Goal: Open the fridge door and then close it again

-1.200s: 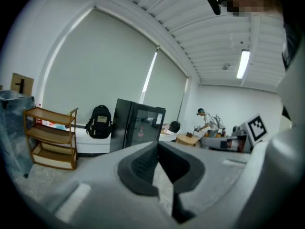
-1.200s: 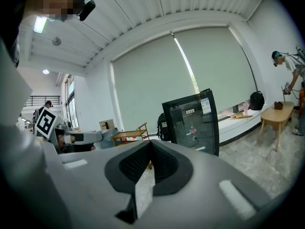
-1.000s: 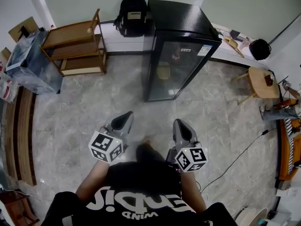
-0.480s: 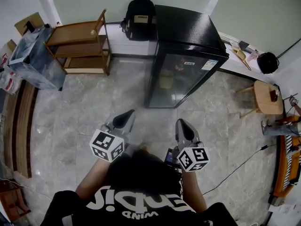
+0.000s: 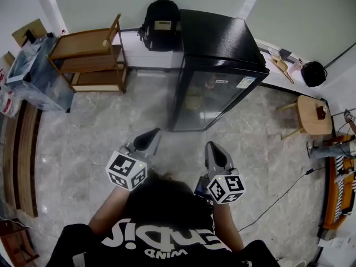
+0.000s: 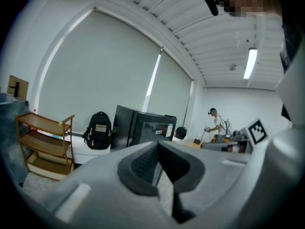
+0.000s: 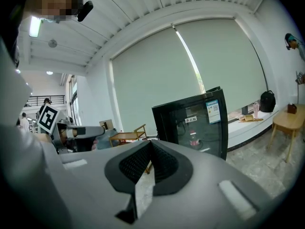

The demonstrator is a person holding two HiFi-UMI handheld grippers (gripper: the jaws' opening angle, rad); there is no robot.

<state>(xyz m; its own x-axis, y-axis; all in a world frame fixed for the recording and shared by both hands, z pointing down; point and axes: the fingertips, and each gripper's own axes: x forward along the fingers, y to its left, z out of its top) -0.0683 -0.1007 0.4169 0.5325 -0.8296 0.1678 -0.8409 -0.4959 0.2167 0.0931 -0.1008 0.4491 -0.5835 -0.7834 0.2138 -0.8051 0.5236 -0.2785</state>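
A: Head view: where's the fridge (image 5: 217,71), and why are both tools off it?
B: It stands on the floor with its door shut, and both tools are well short of it. I judge this to be the approach. There is nothing to grip yet, so the left tool (image 5: 148,137) and right tool (image 5: 214,148) are pinched closed and empty.
A: Its facing?
B: Its long axis is upright and the glass door faces the person. A backpack (image 5: 160,24) sits just beside the fridge, with a shelf (image 5: 89,57) beyond that.
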